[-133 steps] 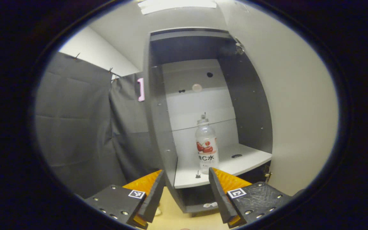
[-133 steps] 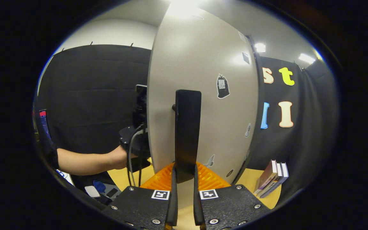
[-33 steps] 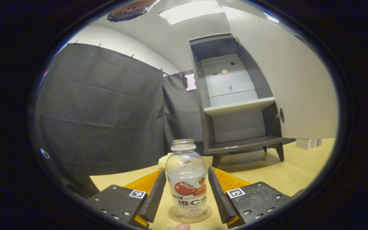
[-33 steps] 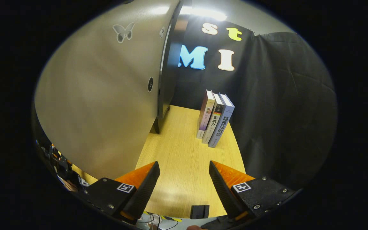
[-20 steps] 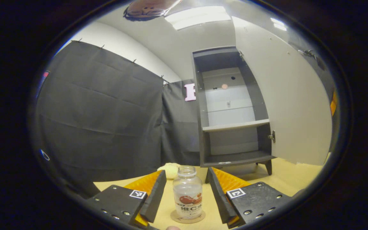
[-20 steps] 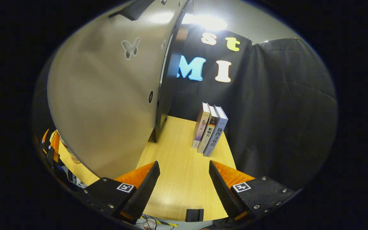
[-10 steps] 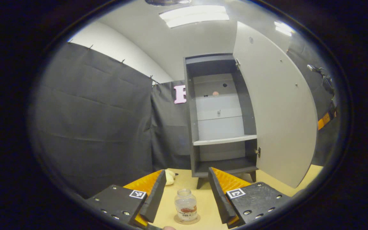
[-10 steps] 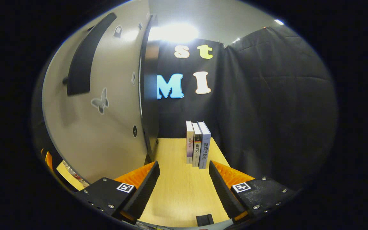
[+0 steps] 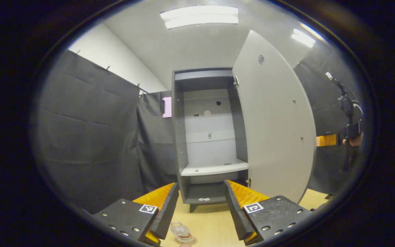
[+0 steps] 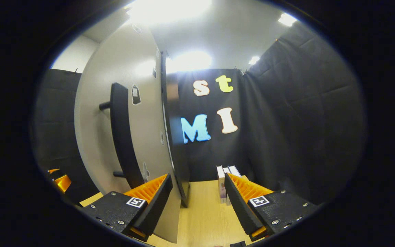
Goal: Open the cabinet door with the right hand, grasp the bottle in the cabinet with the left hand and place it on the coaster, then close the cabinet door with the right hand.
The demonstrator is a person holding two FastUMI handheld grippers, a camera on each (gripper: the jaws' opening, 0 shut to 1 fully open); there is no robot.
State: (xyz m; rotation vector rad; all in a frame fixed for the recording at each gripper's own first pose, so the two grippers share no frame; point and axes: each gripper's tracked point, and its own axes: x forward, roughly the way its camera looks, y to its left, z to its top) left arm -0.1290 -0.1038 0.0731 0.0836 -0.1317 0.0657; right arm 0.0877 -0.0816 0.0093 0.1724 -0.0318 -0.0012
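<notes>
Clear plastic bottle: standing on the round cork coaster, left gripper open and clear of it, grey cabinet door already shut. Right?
Not the door. The left gripper view shows the grey cabinet door swung open, shelves exposed. The rest holds: clear plastic bottle on the round cork coaster, left gripper open and clear of it.

1. Cabinet door point(image 9: 273, 130): smooth, matt pale grey panel; handle point(image 10: 122, 137) matt black.
2. Cabinet point(image 9: 178, 137): dark grey matt frame, lighter smooth shelf point(image 9: 214, 168).
3. Surface point(image 10: 201, 223): light wood-grain finish, faint sheen.
4. Left claw point(image 9: 197, 209): ribbed orange plastic fingers point(image 9: 240, 195), textured matt black housings.
5. Right claw point(image 10: 197, 202): same ribbed orange plastic and matt black.
6. Bottle point(image 9: 181, 232): clear glossy plastic.
7. Booth wall: creased matt black cloth.
</notes>
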